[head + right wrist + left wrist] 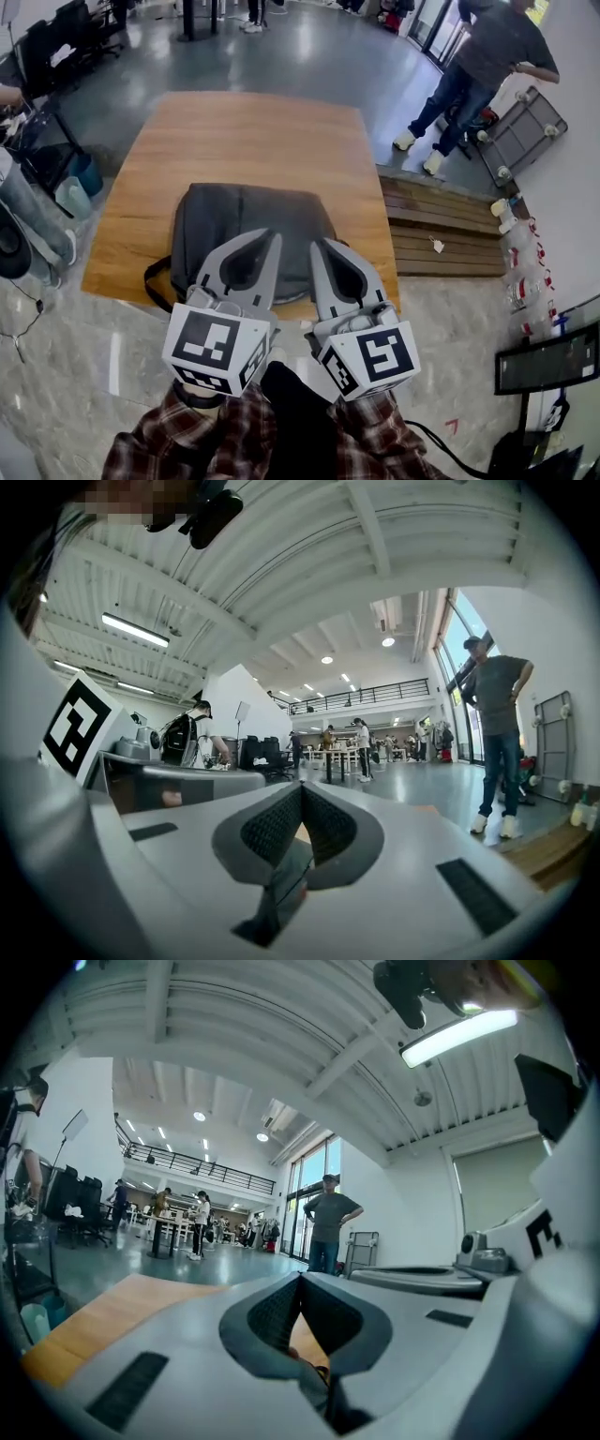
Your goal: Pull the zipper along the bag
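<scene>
Over the table (234,122), left gripper (273,236) and right gripper (317,244) clenched empty, near side of bag (244,211) hidden, zipper not visible.

We see the far half of the table (253,131) bare, and bare strips also run on the left and, narrower, on the right of the bag (234,220), which fills the near middle and is the only thing in the way there. Its strap (148,281) loops out at the near left corner. The left gripper (273,236) and the right gripper (317,244) hang just beside each other over the bag's near part, jaws together, leaving only a narrow gap between them.
</scene>
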`<state>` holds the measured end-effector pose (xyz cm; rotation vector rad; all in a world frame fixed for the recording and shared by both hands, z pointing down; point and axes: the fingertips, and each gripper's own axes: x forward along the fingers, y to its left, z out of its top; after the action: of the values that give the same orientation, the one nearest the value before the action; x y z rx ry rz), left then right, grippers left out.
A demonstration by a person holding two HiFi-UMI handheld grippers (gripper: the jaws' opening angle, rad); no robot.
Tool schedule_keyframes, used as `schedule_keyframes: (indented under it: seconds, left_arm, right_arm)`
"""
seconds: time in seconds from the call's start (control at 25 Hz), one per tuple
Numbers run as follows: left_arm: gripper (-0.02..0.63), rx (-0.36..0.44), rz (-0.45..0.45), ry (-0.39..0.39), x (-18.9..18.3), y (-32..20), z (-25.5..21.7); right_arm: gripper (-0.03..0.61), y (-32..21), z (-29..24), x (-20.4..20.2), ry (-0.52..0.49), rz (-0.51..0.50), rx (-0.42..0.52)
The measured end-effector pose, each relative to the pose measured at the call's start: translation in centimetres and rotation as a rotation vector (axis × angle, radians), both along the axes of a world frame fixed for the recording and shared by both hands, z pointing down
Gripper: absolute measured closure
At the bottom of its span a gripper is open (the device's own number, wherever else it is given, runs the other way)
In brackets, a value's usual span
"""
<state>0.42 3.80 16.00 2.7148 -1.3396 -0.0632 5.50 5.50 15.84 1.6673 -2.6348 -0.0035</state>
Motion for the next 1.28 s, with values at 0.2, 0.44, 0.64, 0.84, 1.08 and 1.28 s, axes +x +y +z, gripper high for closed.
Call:
schedule_keyframes:
  seconds: [0.2,0.44,0.64,0.84,1.08,1.28]
  left_arm:
    - [0.603,-0.047,-0.092,-0.017,-0.8,-4.2,1.4]
    - [0.603,-0.162,-0.126,-0.07,-2.7,-7.7,5.7]
    - [0.603,-0.339,-0.114,-0.158,-4.1,-9.5,14.3]
    - [0.603,-0.559,-0.107,-0.195,-5.6,-8.6,23.5]
    - [0.604,-0.704,-0.074,-0.249,-5.6,-6.8,30.4]
    - [0.604,-0.759,-0.059,-0.291,-5.0,-6.6,34.6]
  right_arm:
    - [0.568,-4.6,1.2,0.7,-0.011,-0.066,-0.044]
    - [0.568,-8.2,4.8,-0.1,-0.024,-0.111,-0.158]
    - [0.568,-9.9,11.1,-0.9,-0.027,-0.11,-0.321]
    - [0.568,-10.5,20.5,-1.7,0.005,-0.089,-0.515]
    - [0.568,-9.4,26.6,-2.5,0.014,-0.088,-0.651]
    - [0.568,-9.2,28.2,-2.3,0.017,-0.066,-0.683]
